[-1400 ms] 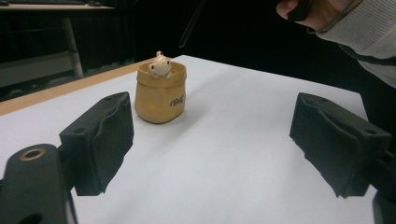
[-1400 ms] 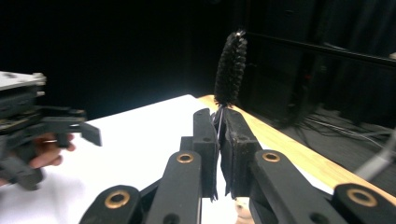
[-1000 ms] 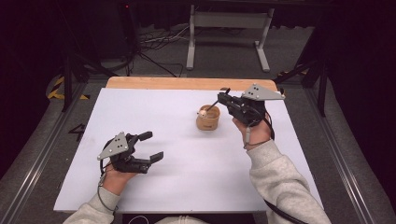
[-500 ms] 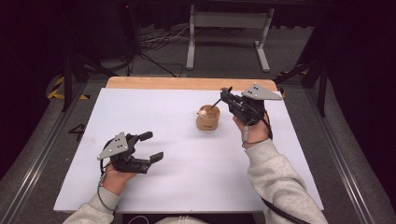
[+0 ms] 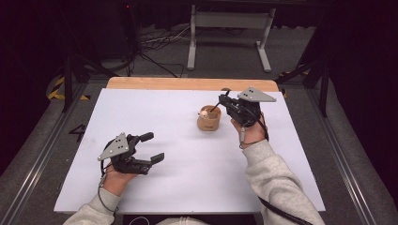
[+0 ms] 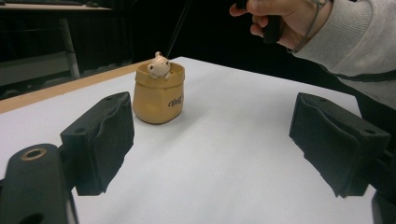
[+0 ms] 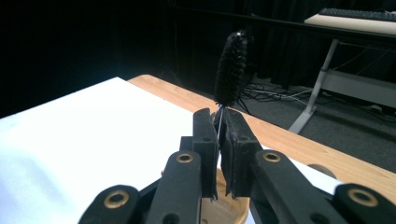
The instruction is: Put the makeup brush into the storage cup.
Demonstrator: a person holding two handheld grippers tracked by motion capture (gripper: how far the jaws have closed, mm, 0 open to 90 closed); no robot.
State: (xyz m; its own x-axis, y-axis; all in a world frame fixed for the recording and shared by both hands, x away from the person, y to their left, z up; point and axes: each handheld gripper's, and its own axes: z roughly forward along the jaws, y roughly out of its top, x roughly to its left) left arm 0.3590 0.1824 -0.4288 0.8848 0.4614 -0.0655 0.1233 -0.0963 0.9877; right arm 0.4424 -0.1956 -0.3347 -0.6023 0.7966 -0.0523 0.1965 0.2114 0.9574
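- The step in hand, as I read it, is working the brush [image 7: 231, 67] with the right tongs [image 5: 226, 97] at the cup [image 5: 209, 119], which sits a little right of centre in the high view, on the white counter [image 5: 178, 183].
- To do it well I keep the wire stem gripped low and firm, so the bristle head does not swivel, and I bring it straight over the cup's mouth rather than across its rim: the cup looks light and would tip or slide if nudged sideways.
- I mind the small figure [image 6: 159, 66] perched at the cup's rim, upper middle of the left gripper view; the brush should pass beside it.
- Right tongs: jaws pressed together on the brush's thin stem, bristles sticking up past the tips in the right gripper view. They hover just right of the cup, not touching it as far as I can judge.
- Left tongs [image 5: 152, 147]: jaws wide apart, holding nothing, resting at lower left of the high view, well apart from the cup. I could bring them in to steady it.
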